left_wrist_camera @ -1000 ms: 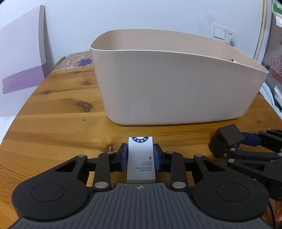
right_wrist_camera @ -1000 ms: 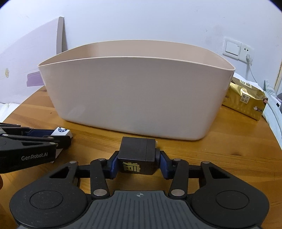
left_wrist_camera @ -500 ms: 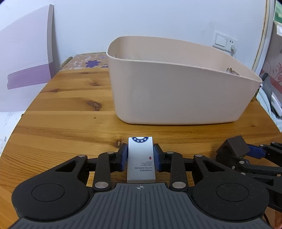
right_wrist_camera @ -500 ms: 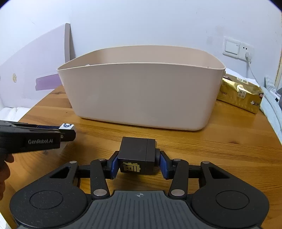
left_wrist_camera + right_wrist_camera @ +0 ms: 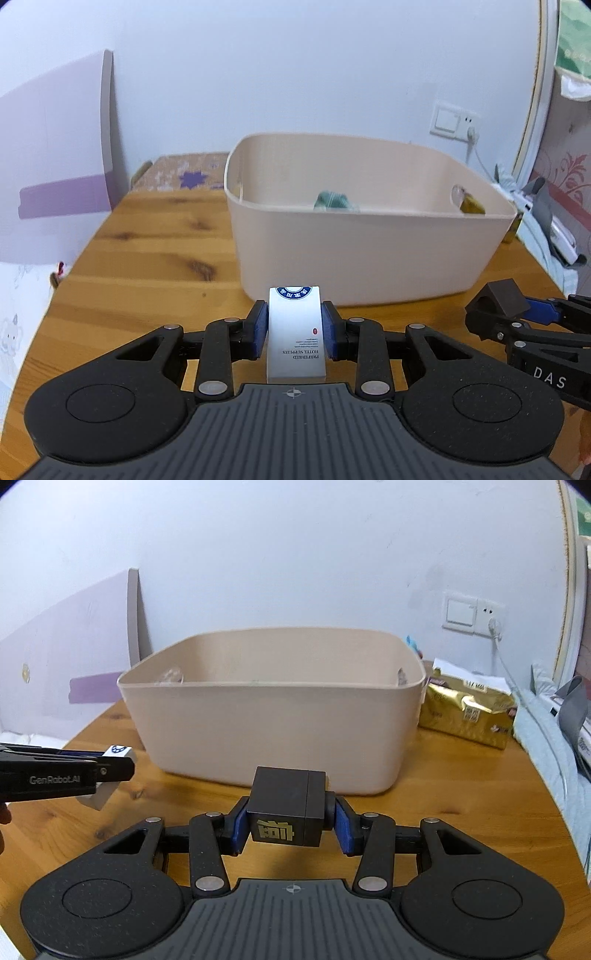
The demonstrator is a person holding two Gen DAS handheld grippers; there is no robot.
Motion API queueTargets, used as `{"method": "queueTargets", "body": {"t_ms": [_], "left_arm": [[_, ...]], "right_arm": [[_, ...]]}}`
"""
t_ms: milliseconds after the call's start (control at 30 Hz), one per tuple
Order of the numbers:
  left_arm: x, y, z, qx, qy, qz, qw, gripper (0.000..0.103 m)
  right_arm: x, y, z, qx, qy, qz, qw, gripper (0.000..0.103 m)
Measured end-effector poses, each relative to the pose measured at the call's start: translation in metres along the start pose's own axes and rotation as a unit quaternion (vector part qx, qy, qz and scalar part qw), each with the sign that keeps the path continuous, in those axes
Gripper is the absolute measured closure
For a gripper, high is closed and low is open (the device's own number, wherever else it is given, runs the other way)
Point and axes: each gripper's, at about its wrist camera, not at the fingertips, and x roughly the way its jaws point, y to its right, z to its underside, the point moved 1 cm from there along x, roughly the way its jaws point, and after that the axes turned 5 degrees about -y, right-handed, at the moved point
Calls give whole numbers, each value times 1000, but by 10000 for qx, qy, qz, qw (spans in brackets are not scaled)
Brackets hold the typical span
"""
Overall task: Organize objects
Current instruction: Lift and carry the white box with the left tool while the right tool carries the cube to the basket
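A knotty wooden table (image 5: pixel 155 258) stands against a white wall (image 5: pixel 295 74), with a pale purple board (image 5: pixel 55 166) leaning at the left and a wall switch and socket (image 5: pixel 472 614) at the right. At the table's centre sits a beige plastic bin (image 5: pixel 369 254); over its rim the left wrist view shows a teal cloth-like item (image 5: pixel 332 201) inside, with a golden object (image 5: pixel 471 205) near the bin's right corner, while the right wrist view shows something clear (image 5: pixel 170 675) near the bin's left wall. A gold foil packet (image 5: pixel 469 716) lies on the table just right of the bin. The left gripper (image 5: pixel 294 328) clamps a small white box (image 5: pixel 295 332) printed with a blue seal and hotel-supplies text; the right gripper (image 5: pixel 290 821) clamps a dark cube-shaped box (image 5: pixel 286 805) bearing a gold character. Both items are held in front of the bin, side by side. Compared with a second earlier, both cameras sit higher and farther back, so the bin's interior has come into sight; the grips on both boxes are unchanged.
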Motion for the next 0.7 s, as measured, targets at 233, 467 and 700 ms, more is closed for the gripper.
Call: {"method": "queueTargets", "body": {"t_ms": [233, 467, 700], "left_arm": [[-16, 5, -22, 103, 319, 49, 9994, 72], [-26, 12, -42, 340, 650, -29, 9973, 72], [-25, 14, -60, 448, 820, -47, 9956, 72]], "right_arm": [[-15, 10, -17, 116, 330, 45, 9994, 59], [-20, 17, -32, 279, 543, 44, 9981, 59], [-20, 24, -44, 386, 731, 109, 9965, 59]]}}
